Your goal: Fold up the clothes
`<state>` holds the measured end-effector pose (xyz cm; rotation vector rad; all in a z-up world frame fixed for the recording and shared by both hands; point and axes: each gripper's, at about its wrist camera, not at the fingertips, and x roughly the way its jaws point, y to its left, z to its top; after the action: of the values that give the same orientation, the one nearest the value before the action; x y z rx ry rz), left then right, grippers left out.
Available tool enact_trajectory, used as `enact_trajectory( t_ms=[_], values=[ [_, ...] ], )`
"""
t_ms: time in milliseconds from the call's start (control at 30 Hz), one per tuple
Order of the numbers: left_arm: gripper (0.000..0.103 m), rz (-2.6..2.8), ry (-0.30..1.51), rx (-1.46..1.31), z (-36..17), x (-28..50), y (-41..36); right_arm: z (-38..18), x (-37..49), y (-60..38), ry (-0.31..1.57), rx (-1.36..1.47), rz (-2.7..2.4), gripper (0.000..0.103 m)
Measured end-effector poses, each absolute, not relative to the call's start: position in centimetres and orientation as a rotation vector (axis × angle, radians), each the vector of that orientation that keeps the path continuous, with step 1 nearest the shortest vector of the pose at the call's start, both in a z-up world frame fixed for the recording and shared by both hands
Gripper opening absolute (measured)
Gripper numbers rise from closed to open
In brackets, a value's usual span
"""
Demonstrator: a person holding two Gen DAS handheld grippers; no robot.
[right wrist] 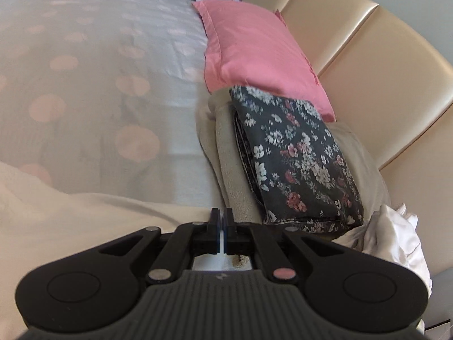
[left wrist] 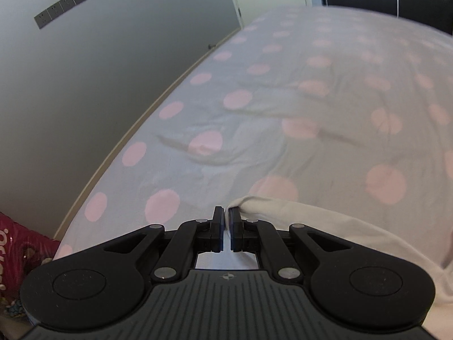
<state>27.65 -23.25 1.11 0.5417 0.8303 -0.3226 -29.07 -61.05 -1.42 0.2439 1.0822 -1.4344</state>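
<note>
A cream garment (left wrist: pixel 334 226) lies on the polka-dot bedsheet (left wrist: pixel 254 99). My left gripper (left wrist: pixel 226 212) is shut on a corner of the garment, which trails off to the right. In the right wrist view the same cream garment (right wrist: pixel 85 209) spreads left of my right gripper (right wrist: pixel 222 215). The right jaws are closed with a thin edge of the cloth between them. The sheet (right wrist: pixel 99 70) lies beyond.
A grey wall (left wrist: pixel 99 70) borders the bed's left side, with a red bag (left wrist: pixel 19 249) low left. A folded floral garment (right wrist: pixel 294 155) sits on a beige stack beside a pink pillow (right wrist: pixel 254 48), against a cream headboard (right wrist: pixel 382 70). White crumpled cloth (right wrist: pixel 396 238) lies right.
</note>
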Motion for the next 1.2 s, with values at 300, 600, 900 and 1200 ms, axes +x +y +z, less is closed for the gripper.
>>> enact_trajectory(
  t_ms=[300,600,900,1200],
  values=[
    [0.005,-0.341,0.818,0.760,-3.8,26.9,-23.1,-4.9,-31.4,-62.1,1.148,0.245,-1.449,0.000],
    [0.031,-0.687,0.721,0.601,3.2,22.4,-25.4,-1.8,-28.6,-60.8,0.917,0.383,-1.216,0.015],
    [0.051,-1.123,0.693,0.760,0.9,12.8,-32.1,-3.0,-19.4,-59.3,0.907,0.309,-0.847,0.039],
    [0.051,-1.210,0.699,0.816,-3.5,11.6,-35.5,-5.5,-13.2,-60.3,0.931,0.283,-0.712,0.047]
  ],
)
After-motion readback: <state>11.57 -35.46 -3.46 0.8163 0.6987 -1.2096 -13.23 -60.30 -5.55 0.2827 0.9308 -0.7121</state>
